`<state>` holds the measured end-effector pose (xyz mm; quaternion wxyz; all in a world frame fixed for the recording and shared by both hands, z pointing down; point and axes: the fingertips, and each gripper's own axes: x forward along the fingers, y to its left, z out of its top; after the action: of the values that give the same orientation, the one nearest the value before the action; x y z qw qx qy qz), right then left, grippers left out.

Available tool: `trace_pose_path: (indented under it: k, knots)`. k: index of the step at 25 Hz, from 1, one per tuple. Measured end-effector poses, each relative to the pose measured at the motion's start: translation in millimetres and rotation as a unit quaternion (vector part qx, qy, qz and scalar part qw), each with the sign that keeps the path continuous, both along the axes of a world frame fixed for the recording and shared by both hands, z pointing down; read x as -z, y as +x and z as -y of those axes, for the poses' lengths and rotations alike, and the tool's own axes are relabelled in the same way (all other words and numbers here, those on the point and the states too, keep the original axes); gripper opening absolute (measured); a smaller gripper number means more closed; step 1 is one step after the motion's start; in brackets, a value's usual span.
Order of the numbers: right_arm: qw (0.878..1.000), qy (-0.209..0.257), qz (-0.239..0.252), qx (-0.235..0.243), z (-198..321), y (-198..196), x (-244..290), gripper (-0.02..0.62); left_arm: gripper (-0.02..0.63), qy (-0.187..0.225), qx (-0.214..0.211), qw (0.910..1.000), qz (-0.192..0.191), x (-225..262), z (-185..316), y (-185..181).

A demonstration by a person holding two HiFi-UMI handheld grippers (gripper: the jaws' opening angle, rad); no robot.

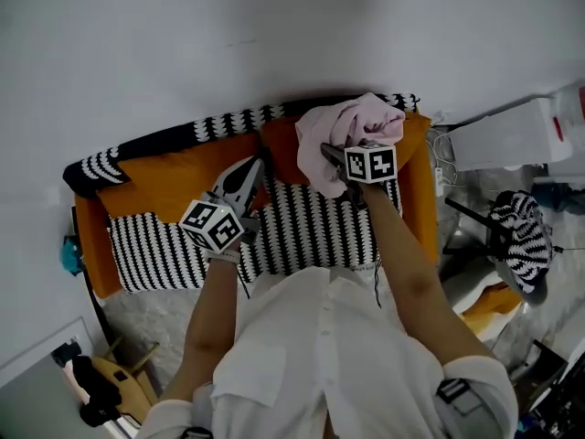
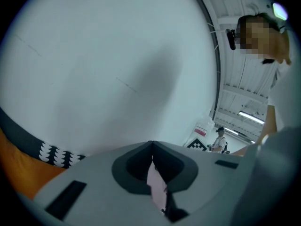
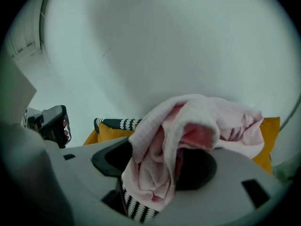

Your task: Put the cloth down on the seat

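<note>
Looking down, I see the pink cloth (image 1: 352,126) bunched at the seat's (image 1: 311,231) back right corner. It lies between the right gripper's (image 1: 331,158) jaws, which stand parted, not pinching it. The left gripper (image 1: 254,167) hovers near the seat's back edge, jaws clenched together.

I see the pink cloth (image 1: 352,122) crumpled in a loose bunch at the back right of the black-and-white zigzag-patterned seat (image 1: 311,229), against its orange back cushion (image 1: 281,154).
</note>
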<state>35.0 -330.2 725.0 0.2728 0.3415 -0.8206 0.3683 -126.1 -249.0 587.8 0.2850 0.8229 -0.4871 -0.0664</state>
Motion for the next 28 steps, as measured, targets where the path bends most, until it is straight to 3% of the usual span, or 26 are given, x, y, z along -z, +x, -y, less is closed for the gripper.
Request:
trace_pose_path:
  k: [9, 20, 23, 28]
  knots:
    - [0.992, -0.018, -0.106, 0.068, -16, 12, 6, 0.292, 0.017, 0.003, -0.002, 1.0000, -0.005, 4, -4, 1]
    - [0.984, 0.012, -0.153, 0.089, -28, 23, 21, 0.333, 0.017, 0.005, 0.004, 1.0000, -0.007, 6, -6, -5]
    - [0.972, 0.027, -0.201, 0.118, -34, 32, 24, 0.333, 0.017, 0.007, 0.005, 0.9999, -0.008, 8, -5, -5]
    - [0.937, 0.054, -0.278, 0.203, -52, 37, 22, 0.330, 0.017, 0.007, 0.000, 1.0000, -0.005, 8, -6, -4]
